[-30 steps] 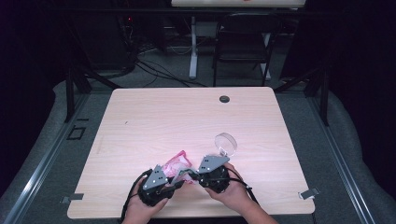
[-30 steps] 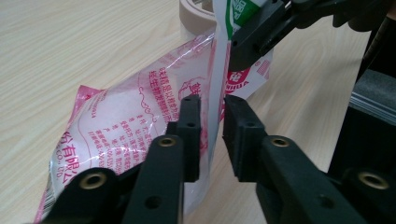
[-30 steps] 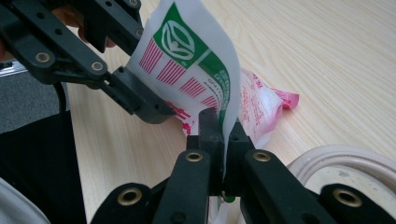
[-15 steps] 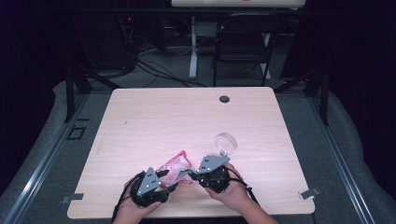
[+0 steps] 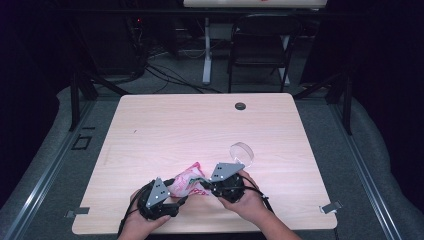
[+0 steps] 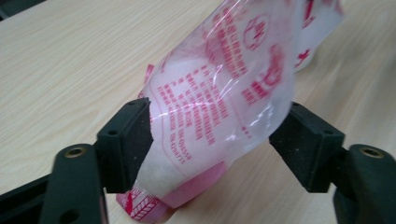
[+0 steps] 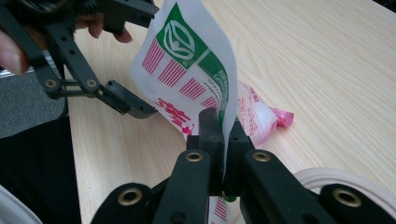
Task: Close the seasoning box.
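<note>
A pink-and-white printed plastic bag lies near the table's front edge, with one end lifted. My right gripper is shut on that lifted flap, and in the right gripper view the flap stands up out of the closed jaws. My left gripper comes at the bag from the left. Its jaws have just been opening and now stand wide, with the puffy bag loose between the pads. The right gripper view also has the left gripper straddling the bag.
A clear round dish sits just behind the right hand, and its pale rim is close to the right jaws. A black grommet is set into the far side of the wooden table. A chair and cables stand beyond the table.
The left gripper's jaws have spread apart around the bag, and that hand has slid slightly left and back toward the front edge. The right gripper has kept still, holding the flap.
</note>
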Motion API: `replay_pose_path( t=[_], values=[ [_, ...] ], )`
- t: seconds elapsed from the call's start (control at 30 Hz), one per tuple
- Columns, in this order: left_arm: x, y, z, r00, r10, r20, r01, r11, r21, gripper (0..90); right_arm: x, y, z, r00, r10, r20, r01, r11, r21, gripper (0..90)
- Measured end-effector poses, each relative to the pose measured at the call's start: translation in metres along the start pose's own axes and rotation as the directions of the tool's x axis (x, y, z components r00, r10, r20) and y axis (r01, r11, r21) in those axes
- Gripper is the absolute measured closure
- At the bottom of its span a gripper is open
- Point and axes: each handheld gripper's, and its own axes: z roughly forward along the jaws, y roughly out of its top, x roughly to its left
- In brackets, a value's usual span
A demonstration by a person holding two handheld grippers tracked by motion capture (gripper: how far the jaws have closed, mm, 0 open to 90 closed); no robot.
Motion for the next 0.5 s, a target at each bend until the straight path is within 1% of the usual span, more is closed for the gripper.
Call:
replay_pose_path(
  t=[0.03, 0.07, 0.1, 0.13, 0.17, 0.2, 0.23, 0.27, 0.3, 0.4, 0.43, 0.5],
  values=[
    [0.004, -0.003, 0.005, 1.0000, 0.001, 0.007, -0.001, 0.9998, 0.018, 27.8, 0.000, 0.001, 0.000, 1.0000, 0.004, -0.002, -0.004, 1.000, -0.003, 90.0],
    [0.004, -0.003, 0.005, 1.0000, 0.001, 0.007, -0.001, 0.9998, 0.018, 26.4, -0.001, 0.002, 0.000, 1.0000, -0.003, -0.004, 0.003, 1.000, 0.004, 90.0],
    [0.005, -0.004, 0.008, 1.0000, 0.006, 0.000, -0.006, 0.9997, 0.025, 26.4, -0.001, 0.002, 0.000, 1.0000, -0.003, -0.004, 0.003, 1.000, 0.004, 90.0],
    [0.007, -0.006, 0.015, 0.9999, 0.007, -0.008, -0.007, 0.9992, 0.040, 26.1, -0.002, 0.004, 0.001, 1.0000, -0.002, -0.008, 0.002, 1.000, 0.001, 90.0],
    [0.007, -0.006, 0.015, 0.9999, 0.007, -0.008, -0.007, 0.9992, 0.040, 26.1, -0.002, 0.004, 0.001, 1.0000, -0.002, -0.008, 0.002, 1.000, 0.001, 90.0],
    [0.010, -0.008, 0.021, 0.9998, -0.008, -0.017, 0.009, 0.9991, 0.042, 24.4, -0.003, 0.005, 0.001, 0.9999, -0.004, -0.012, 0.004, 1.000, 0.009, 90.0],
    [0.010, -0.008, 0.021, 0.9998, -0.008, -0.017, 0.009, 0.9991, 0.042, 23.7, -0.003, 0.006, 0.001, 0.9999, -0.006, -0.012, 0.006, 1.000, 0.010, 90.0],
    [0.013, -0.008, 0.024, 0.9996, -0.022, -0.016, 0.023, 0.9988, 0.044, 23.3, -0.004, 0.006, 0.001, 0.9999, -0.006, -0.015, 0.006, 1.000, 0.009, 90.0],
    [0.013, -0.008, 0.024, 0.9996, -0.022, -0.016, 0.023, 0.9988, 0.044, 22.9, -0.004, 0.006, 0.001, 0.9999, -0.006, -0.015, 0.006, 1.000, 0.009, 90.0],
    [0.015, -0.010, 0.027, 0.9994, -0.033, -0.006, 0.033, 0.9985, 0.044, 22.4, -0.006, 0.007, 0.001, 0.9997, -0.003, -0.024, 0.003, 1.000, 0.015, 90.0],
    [0.016, -0.011, 0.028, 0.9994, -0.034, -0.006, 0.034, 0.9986, 0.040, 22.1, -0.006, 0.007, 0.001, 0.9996, 0.006, -0.028, -0.006, 1.000, 0.009, 90.0],
    [0.018, -0.013, 0.030, 0.9991, -0.041, 0.007, 0.041, 0.9983, 0.041, 20.5, -0.007, 0.008, 0.002, 0.9995, 0.005, -0.033, -0.005, 1.000, 0.016, 90.0]
  ],
)
